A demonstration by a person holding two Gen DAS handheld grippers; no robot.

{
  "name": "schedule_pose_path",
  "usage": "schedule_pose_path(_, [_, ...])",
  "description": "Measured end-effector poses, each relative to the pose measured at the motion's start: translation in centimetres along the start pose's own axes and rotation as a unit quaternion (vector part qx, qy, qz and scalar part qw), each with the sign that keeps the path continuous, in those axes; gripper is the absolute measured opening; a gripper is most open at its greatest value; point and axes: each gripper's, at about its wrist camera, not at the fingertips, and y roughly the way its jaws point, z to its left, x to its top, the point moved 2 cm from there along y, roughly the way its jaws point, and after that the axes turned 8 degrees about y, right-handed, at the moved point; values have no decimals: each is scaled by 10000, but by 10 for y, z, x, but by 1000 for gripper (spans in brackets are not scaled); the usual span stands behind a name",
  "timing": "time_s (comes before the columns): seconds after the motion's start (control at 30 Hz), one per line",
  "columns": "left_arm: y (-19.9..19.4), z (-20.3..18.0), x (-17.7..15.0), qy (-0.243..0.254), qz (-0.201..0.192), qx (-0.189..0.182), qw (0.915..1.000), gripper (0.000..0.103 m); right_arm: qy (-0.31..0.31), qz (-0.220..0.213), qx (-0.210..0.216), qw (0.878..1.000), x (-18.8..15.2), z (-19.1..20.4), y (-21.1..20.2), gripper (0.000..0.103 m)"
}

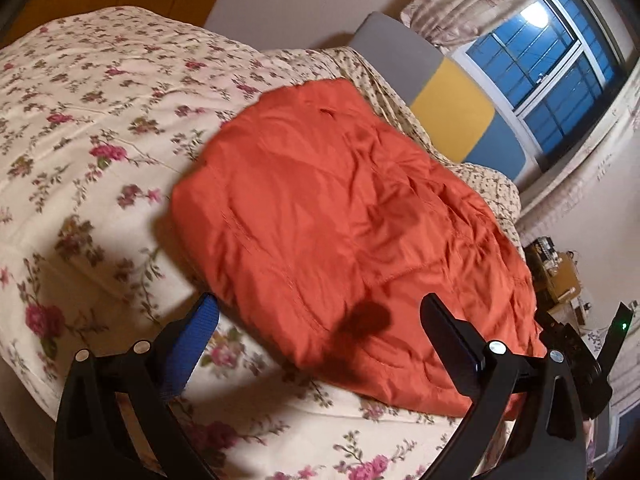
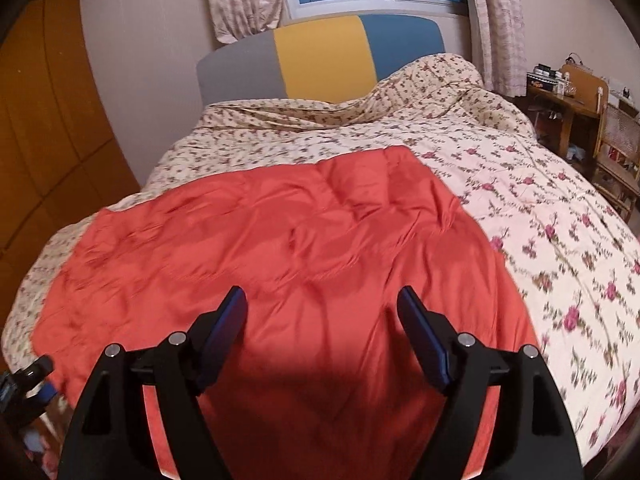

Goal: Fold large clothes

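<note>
The orange padded garment [image 2: 280, 256] lay spread on the floral bedspread [image 2: 560, 216], its bulk toward the side of the bed away from the wooden nightstand [image 2: 568, 108], with the grey, yellow and blue headboard [image 2: 324, 56] beyond it. The right gripper [image 2: 322, 300] hung directly over the near part of the cloth, jaws spread wide and holding nothing, so the garment ran straight ahead of it toward the headboard. The left gripper [image 1: 320, 308] stood equally wide apart and empty, but sat off the near corner: one finger was over the bedspread [image 1: 100, 128], the other over the orange garment [image 1: 340, 200], and the cloth stretched forward and to that gripper's right. In the left view the piece looked longer along the line toward the window [image 1: 548, 76] than across, though fisheye bending and blur made the outline uncertain. Judged from this, the right gripper was nearer the near hem, while the left had the better line on the side edge, so a fold would likely call for both to close on the near border first
</note>
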Motion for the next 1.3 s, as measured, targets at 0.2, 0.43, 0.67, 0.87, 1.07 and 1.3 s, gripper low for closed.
schedule_pose_path(0.2, [-1,4,-4,-157,-13,-78,9998,85,-30,179,540,9984,-26,17,-22,46])
schedule_pose_path(0.43, [-2,12,0,-352,-120,-293,9989,81,-493,257,1077,9926,-50,47,-32,16])
schedule_pose_path(0.67, [6,19,1,-557,-219,-368,9975,81,-673,585,1146,9894,-66,71,-5,12])
schedule_pose_path(0.87, [9,19,1,-562,-354,-422,9969,81,-998,643,812,9896,-85,76,30,9])
schedule_pose_path(1.07, [18,20,6,-699,-566,-427,9950,81,-955,540,894,9899,-95,71,37,9])
schedule_pose_path(1.3, [25,19,9,-1129,-784,-294,9901,73,-945,454,884,9905,-100,69,33,9])
